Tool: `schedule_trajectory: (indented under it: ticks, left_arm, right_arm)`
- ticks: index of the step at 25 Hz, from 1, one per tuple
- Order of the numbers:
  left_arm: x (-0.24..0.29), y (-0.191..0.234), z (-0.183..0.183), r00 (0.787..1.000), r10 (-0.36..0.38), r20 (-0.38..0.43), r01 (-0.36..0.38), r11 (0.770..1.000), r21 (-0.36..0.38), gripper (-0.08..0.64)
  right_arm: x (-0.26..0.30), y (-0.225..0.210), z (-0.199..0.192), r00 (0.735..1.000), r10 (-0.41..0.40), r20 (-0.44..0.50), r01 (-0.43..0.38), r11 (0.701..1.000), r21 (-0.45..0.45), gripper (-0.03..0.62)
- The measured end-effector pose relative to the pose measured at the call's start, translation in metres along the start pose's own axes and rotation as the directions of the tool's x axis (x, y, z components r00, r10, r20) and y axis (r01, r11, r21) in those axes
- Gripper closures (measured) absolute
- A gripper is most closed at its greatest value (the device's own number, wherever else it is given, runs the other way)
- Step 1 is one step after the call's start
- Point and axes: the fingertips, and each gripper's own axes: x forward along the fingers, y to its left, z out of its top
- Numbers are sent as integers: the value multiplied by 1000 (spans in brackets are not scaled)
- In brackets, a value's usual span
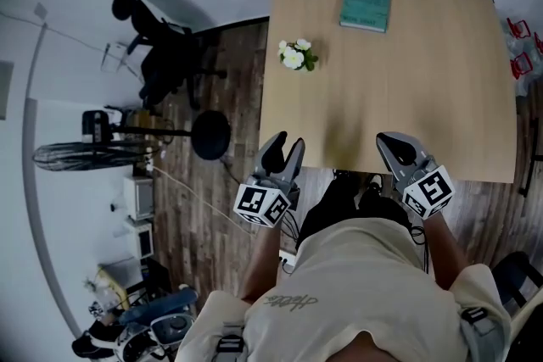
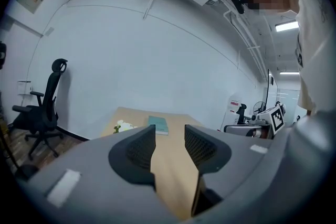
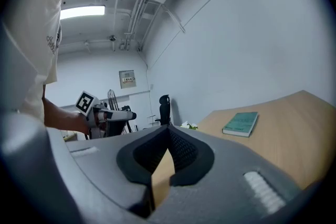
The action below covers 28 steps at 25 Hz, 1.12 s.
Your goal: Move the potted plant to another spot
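The potted plant [image 1: 297, 55], small with white flowers, stands near the left edge of the light wooden table [image 1: 441, 97]. It also shows far off as the plant [image 2: 123, 126] in the left gripper view and the plant [image 3: 188, 125] in the right gripper view. My left gripper [image 1: 284, 150] hovers at the table's near left corner, well short of the plant. Its jaws stand open with only table between them, as the left gripper [image 2: 169, 131] shows. My right gripper [image 1: 397, 150] is over the near edge, to the right. Its tips meet on nothing, as the right gripper [image 3: 168, 131] shows.
A teal book [image 1: 366, 2] lies at the far side of the table, right of the plant. Left of the table stand a black office chair [image 1: 165, 47] and a floor fan [image 1: 93, 153], with clutter on the wooden floor. Red items [image 1: 522, 55] sit at the right edge.
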Motion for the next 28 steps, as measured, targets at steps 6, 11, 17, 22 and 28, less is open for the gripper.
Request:
schedule_trajectory:
  ticks: [6, 11, 17, 22, 28]
  left_arm:
    - [31, 12, 6, 998, -64, 17, 64, 998, -9, 370]
    - [58, 35, 29, 995, -91, 51, 90, 996, 17, 370]
    - [76, 75, 31, 994, -107, 36, 106, 994, 13, 370]
    - [86, 101, 20, 993, -115, 13, 114, 993, 26, 370]
    - [101, 118, 5, 990, -139, -29, 141, 988, 68, 345]
  right_arm:
    - [12, -11, 10, 998, -60, 0, 60, 998, 8, 591]
    - [30, -20, 34, 996, -87, 9, 87, 996, -5, 591]
    - [61, -28, 58, 991, -134, 31, 134, 991, -12, 591]
    - [84, -27, 57, 987, -160, 2, 160, 987, -15, 591]
    - [105, -23, 58, 981, -195, 1, 195, 981, 8, 591]
